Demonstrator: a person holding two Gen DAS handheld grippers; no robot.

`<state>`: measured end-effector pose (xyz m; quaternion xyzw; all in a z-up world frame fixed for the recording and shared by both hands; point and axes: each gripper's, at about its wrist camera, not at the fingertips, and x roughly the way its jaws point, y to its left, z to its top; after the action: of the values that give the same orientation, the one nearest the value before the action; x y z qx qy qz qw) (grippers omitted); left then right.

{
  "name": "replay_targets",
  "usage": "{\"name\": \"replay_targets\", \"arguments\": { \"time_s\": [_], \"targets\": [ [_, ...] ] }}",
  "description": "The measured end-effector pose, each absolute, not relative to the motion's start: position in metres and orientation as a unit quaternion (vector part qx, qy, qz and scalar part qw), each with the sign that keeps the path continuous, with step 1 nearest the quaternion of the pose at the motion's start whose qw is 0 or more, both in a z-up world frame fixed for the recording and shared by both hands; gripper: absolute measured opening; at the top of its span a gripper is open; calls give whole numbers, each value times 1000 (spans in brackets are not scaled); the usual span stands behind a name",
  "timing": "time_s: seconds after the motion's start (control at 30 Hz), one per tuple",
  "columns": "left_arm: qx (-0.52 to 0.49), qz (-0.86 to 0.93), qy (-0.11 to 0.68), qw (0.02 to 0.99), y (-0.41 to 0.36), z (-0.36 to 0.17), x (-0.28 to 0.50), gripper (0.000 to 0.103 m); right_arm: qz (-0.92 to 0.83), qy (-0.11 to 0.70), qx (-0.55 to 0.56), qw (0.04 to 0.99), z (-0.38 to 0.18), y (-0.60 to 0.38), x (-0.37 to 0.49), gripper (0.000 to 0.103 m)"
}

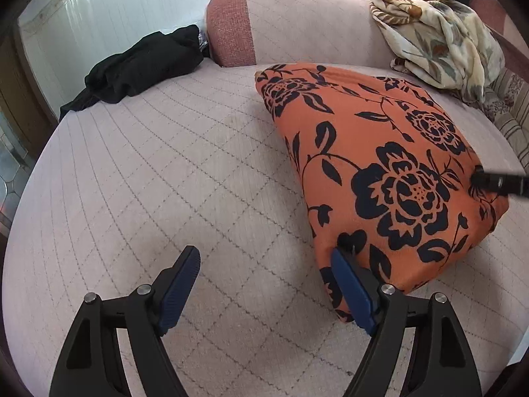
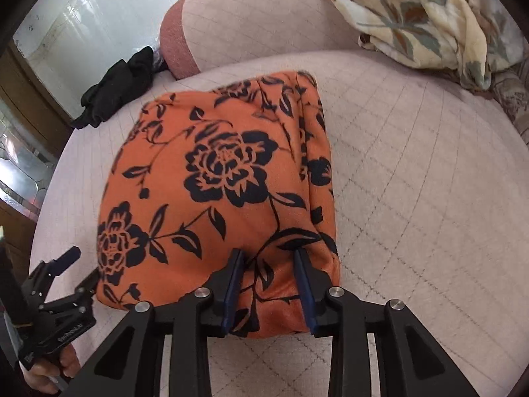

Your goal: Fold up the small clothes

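An orange cloth (image 2: pixel 218 195) printed with black flowers lies folded on the pink quilted sofa seat (image 1: pixel 165 182), roughly in the middle of it. Everything else sits around that cloth. Behind it rises the sofa back (image 1: pixel 297 26), with a darker pink bolster (image 1: pixel 231 29) at its left end. A black garment (image 1: pixel 139 69) is bunched up well off to the cloth's far left, by the bolster. A cream blanket (image 1: pixel 439 43) with a leaf pattern is heaped at the cloth's far right, against the sofa back.

The right gripper (image 2: pixel 269 284) is down at the cloth's near edge. Its blue pads stand partly apart, and a bulge of the orange fabric sits between them. The fabric seems to touch both pads, though I cannot tell how firmly they press on it. From the left camera only the tip of this tool shows, poking in over the cloth's right side.

The left gripper (image 1: pixel 264 284) is at the cloth's near left corner, with its jaws spread wide. One pad (image 1: pixel 353 287) lies against the cloth's edge; the other hangs over bare seat, clear of the fabric. Nothing is caught between them. In the right camera this gripper appears beside the cloth's lower left corner, and a hand (image 2: pixel 46 372) holds its grip.
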<state>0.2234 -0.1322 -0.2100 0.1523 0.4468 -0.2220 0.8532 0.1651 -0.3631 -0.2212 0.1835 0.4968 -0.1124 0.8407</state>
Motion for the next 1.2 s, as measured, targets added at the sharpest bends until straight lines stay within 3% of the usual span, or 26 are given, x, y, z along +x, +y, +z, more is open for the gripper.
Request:
{"name": "replay_targets", "arguments": {
  "time_s": [0.23, 0.33, 0.47, 0.57, 0.7, 0.9, 1.2],
  "targets": [
    [140, -241, 390, 878, -130, -178, 221, 82, -102, 437, 210, 869, -176, -384, 219, 34],
    [142, -260, 380, 876, -138, -181, 224, 82, -108, 450, 235, 855, -198, -393, 265, 34],
    [191, -292, 427, 834, -155, -220, 223, 82, -157, 490, 257, 818, -250, -416, 308, 35],
    [191, -296, 434, 829, -154, -222, 227, 83, -164, 478, 268, 820, -249, -424, 317, 36],
    [175, -296, 433, 833, -142, -217, 231, 83, -153, 465, 261, 832, -226, -413, 298, 36],
    [166, -290, 388, 859, -130, -192, 217, 84, -127, 410, 240, 871, -186, -371, 197, 36],
    [186, -282, 423, 841, -137, -213, 219, 84, -130, 436, 269, 849, -229, -348, 170, 37]
  ]
}}
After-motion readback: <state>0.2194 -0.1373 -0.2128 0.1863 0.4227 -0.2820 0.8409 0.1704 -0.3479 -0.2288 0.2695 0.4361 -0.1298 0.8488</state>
